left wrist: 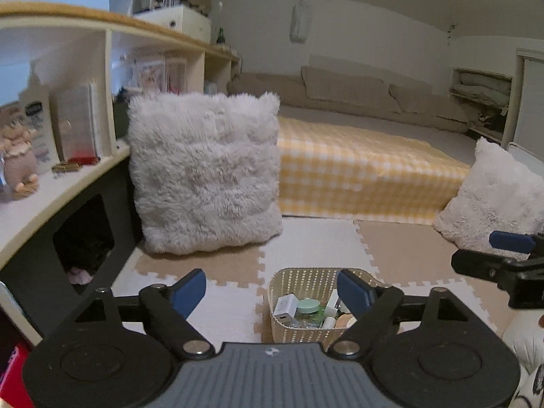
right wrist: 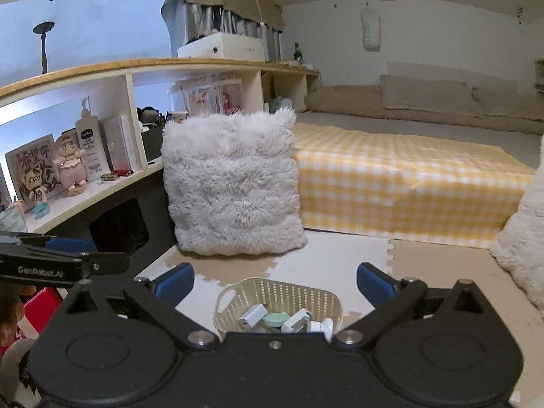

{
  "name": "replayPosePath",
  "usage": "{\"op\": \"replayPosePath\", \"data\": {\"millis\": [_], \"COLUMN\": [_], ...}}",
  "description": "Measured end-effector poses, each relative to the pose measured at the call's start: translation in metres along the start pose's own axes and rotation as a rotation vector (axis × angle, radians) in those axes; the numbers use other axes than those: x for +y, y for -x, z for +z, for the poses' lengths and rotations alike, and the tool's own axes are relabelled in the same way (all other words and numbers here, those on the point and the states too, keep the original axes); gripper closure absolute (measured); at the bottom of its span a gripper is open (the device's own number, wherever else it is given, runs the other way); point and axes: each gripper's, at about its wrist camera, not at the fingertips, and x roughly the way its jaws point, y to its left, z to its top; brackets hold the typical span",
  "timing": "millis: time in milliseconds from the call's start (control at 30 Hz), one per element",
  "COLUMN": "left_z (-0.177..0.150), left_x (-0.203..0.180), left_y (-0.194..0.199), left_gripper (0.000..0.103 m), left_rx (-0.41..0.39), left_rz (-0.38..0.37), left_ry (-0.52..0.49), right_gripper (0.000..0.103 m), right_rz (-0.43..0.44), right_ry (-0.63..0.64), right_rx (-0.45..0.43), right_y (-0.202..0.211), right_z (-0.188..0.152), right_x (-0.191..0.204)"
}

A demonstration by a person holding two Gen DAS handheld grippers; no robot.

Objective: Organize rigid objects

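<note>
Left wrist view: a cream plastic basket [left wrist: 299, 329], perforated, with rounded corners and a cut-out handle, stands on the floor mat [left wrist: 306, 248] of interlocking beige and white foam tiles with toothed edges. Inside it lie small rigid items: a white boxy charger [left wrist: 285, 307], a mint-green round lid [left wrist: 308, 305] and other white and peach pieces too crowded to name. Behind it a shaggy white pillow [left wrist: 204, 173] leans upright against the shelf [left wrist: 68, 183]; a second one [left wrist: 493, 200] rests at the right by the bed [left wrist: 367, 166], which is covered in yellow-and-white check cloth.

The left hand-held gripper [left wrist: 272, 289] is black with blue fingers [left wrist: 190, 289]; its jaws stand wide apart, gripping and touching nothing, with the basket seen beyond and below them. The right hand-held gripper [right wrist: 275, 282] is likewise spread wide and empty, above the same basket [right wrist: 277, 294].

Right wrist view alone shows the framed cartoon print [right wrist: 32, 170] on the shelf and the paper sheets hung overhead; the doll [right wrist: 72, 166] and the lotion pump bottle [right wrist: 89, 146] appear sharper here. Only the left view shows the second pillow whole and the recess in the far right wall.
</note>
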Motion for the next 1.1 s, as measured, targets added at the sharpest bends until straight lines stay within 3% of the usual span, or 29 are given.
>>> {"op": "replayPosePath", "data": {"millis": [300, 667, 1100], "left_z": [-0.028, -0.066, -0.080], "left_x": [-0.008, -0.008, -0.016], "left_y": [0.034, 0.036, 0.036], "left_gripper": [0.001, 0.000, 0.000], "left_rx": [-0.082, -0.051, -0.075], "left_rz": [0.035, 0.052, 0.079], "left_ry": [-0.017, 0.015, -0.019], "right_gripper": [0.000, 0.000, 0.000], "right_rz": [-0.069, -0.080, -0.116], "right_ry": [-0.023, -0.009, 0.016], "right_rx": [-0.027, -0.057, -0.052], "right_y": [0.032, 0.044, 0.046], "right_z": [-0.028, -0.054, -0.072], "right_x": [-0.004, -0.002, 0.000]}}
